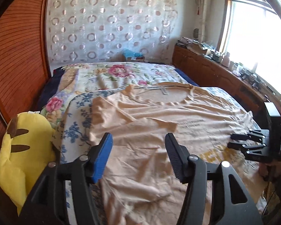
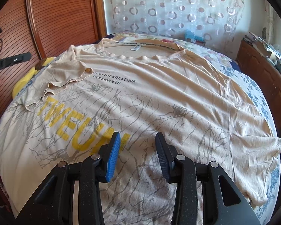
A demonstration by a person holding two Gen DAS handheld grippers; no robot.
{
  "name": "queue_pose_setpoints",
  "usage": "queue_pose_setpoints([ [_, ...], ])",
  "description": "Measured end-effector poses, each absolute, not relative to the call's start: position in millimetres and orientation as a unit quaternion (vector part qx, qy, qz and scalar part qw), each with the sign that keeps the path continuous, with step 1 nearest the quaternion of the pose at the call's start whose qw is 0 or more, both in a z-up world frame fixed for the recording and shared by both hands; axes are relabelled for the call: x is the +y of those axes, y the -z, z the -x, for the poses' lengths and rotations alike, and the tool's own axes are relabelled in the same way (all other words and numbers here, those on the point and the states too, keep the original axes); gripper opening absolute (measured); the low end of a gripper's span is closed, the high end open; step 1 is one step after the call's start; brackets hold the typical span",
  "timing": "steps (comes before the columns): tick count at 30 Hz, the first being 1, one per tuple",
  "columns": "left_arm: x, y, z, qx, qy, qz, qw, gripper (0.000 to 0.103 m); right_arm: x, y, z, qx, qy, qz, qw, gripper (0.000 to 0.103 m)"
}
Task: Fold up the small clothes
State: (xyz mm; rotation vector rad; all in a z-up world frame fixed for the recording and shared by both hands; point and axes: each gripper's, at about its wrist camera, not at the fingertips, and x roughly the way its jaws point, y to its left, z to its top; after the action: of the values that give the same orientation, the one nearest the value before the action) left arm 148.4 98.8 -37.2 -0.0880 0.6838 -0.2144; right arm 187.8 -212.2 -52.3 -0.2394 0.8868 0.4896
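Right wrist view: our right gripper (image 2: pixel 137 152) hangs part open and empty over the near hem of the T-shirt (image 2: pixel 149 101), which lies face up on the bed (image 2: pixel 260 101), collar far. Left sleeve (image 2: pixel 65 76) already folded inward; right sleeve (image 2: pixel 260 155) still spread, nearer this gripper. Left gripper (image 1: pixel 138 150) open, empty, at the shirt's left edge.

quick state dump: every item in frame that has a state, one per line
T-shirt: spread flat on the bed, front up, creased
left sleeve: folded in over the chest
right sleeve: lying out flat, unfolded
left gripper: open, nothing between the fingers
right gripper: open, empty, above the hem
yellow plush toy: at the bed edge beside the shirt, clear of it
floral bedspread: spread under the shirt
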Motion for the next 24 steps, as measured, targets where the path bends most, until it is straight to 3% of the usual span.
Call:
queue_pose_setpoints([
  [11, 43.3, 65.9, -121.9, 0.369, 0.120, 0.020, 0.921, 0.058, -216.1, 51.6, -189.6, 0.424, -0.232, 0.107, 0.869, 0.039],
  [20, 13.3, 53.9, -101.4, 0.353, 0.133, 0.014, 0.926, 0.058, -237.3, 35.2, -184.2, 0.408, -0.217, 0.101, 0.881, 0.039],
  [22, 8.4, 49.9, -98.5, 0.347, 0.134, 0.013, 0.928, 0.058, -252.7, 24.4, -181.9, 0.399, -0.206, 0.095, 0.889, 0.047],
  [24, 3.5, 44.8, -94.9, 0.339, 0.140, 0.014, 0.930, 0.058, -269.6, 14.6, -179.6, 0.385, -0.188, 0.096, 0.898, 0.049],
])
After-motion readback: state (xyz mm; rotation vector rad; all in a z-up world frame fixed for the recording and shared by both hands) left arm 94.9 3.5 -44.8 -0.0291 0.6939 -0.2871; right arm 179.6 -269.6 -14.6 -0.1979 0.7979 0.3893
